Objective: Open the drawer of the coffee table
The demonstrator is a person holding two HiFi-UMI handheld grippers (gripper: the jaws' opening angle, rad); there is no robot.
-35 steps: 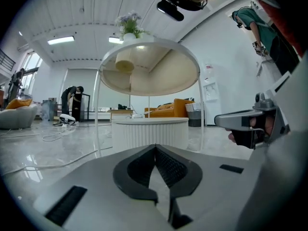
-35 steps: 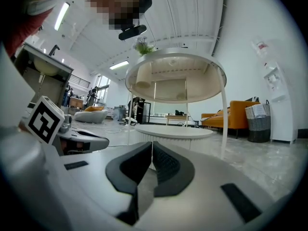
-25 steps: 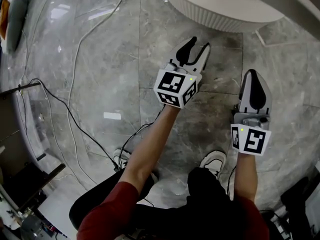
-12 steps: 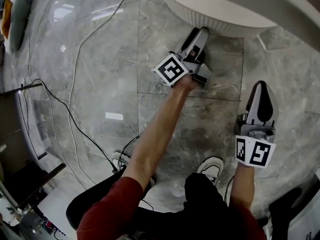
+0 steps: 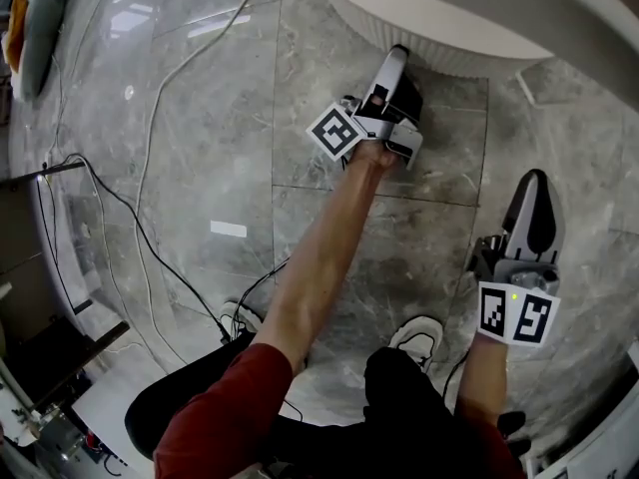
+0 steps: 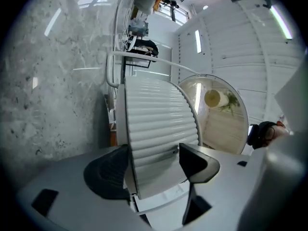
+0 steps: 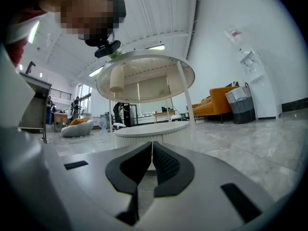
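Lower right of the head view: right gripper (image 5: pixel 532 186), jaws pressed together on nothing, above the grey floor (image 5: pixel 200 118). Farther up, near top centre: left gripper (image 5: pixel 396 63), lying on its side, jaws just opened wide, astride the ribbed side of the white table (image 5: pixel 449 40). Drawer not told apart from that ribbed side.

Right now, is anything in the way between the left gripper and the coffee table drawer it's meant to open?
Nothing visible stands in the way. The left gripper is right at the coffee table. Its jaws have just been opening, with the table's ribbed side between them, not clamped.
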